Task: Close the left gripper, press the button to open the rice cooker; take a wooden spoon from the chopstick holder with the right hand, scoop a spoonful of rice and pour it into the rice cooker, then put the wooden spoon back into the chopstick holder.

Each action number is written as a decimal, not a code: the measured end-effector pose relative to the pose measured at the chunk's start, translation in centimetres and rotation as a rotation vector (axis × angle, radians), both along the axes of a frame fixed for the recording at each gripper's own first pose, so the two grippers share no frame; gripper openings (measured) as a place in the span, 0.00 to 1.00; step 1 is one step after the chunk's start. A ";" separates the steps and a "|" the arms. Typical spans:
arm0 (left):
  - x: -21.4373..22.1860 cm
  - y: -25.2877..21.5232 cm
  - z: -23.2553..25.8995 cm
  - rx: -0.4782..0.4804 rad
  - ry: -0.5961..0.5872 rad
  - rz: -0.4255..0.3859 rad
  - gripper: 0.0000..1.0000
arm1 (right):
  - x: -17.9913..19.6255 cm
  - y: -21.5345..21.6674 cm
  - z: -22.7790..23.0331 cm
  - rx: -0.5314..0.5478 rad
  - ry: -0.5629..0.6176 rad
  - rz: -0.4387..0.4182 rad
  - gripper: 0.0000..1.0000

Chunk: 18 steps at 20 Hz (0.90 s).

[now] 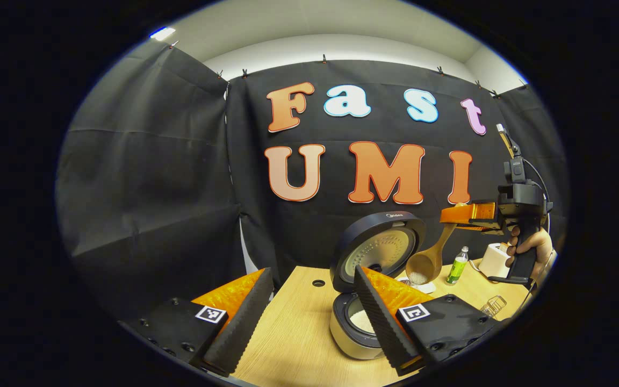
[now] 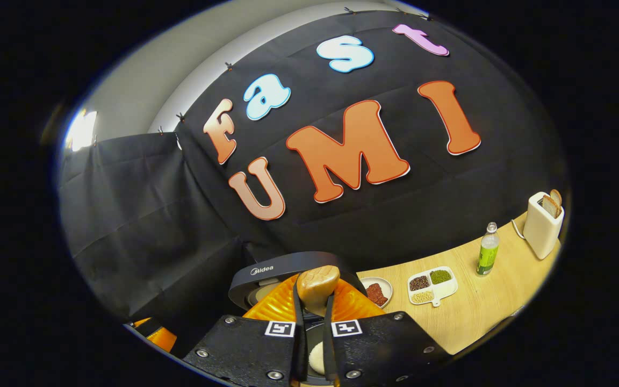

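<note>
The right tongs grip the wooden spoon by its handle; its rice-loaded bowl hangs straight below them, just above the open rice cooker. The left tongs stand open, idle.

Illumination is even and moderately bright in both views. A bright rectangular ceiling light shows at upper left in the left gripper view, above the black cloth wall; in the right gripper view a blown-out white glare patch sits left of that wall. The light wooden tabletop is evenly lit, with soft shadows only. Fisheye distortion bends the tabletop edge and the wall's top edge strongly toward the rims. Focus is sharp centrally; detail softens toward the edges, with a thin blue fringe there
</note>
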State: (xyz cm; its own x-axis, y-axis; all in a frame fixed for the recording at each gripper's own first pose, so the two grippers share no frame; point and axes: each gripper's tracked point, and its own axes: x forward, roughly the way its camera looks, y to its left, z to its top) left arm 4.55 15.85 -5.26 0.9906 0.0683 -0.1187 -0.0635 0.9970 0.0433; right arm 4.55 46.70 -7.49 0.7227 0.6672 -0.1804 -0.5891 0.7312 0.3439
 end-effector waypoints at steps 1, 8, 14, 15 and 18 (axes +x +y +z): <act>0.0 0.0 0.1 -0.002 0.000 0.002 1.00 | -0.3 0.2 -0.3 -0.013 -0.006 0.013 0.11; -0.4 0.3 -0.3 -0.021 0.008 0.009 1.00 | -1.1 1.2 -2.1 -0.143 -0.111 0.072 0.11; -0.6 0.1 0.0 -0.020 0.000 0.007 1.00 | -1.8 1.7 -3.0 -0.209 -0.165 0.119 0.11; -0.7 0.0 -0.1 -0.017 0.002 0.007 1.00 | -2.1 1.8 -3.3 -0.215 -0.173 0.126 0.11; -0.7 -0.4 0.0 -0.014 0.005 0.003 1.00 | -2.5 1.5 -3.4 -0.218 -0.165 0.133 0.11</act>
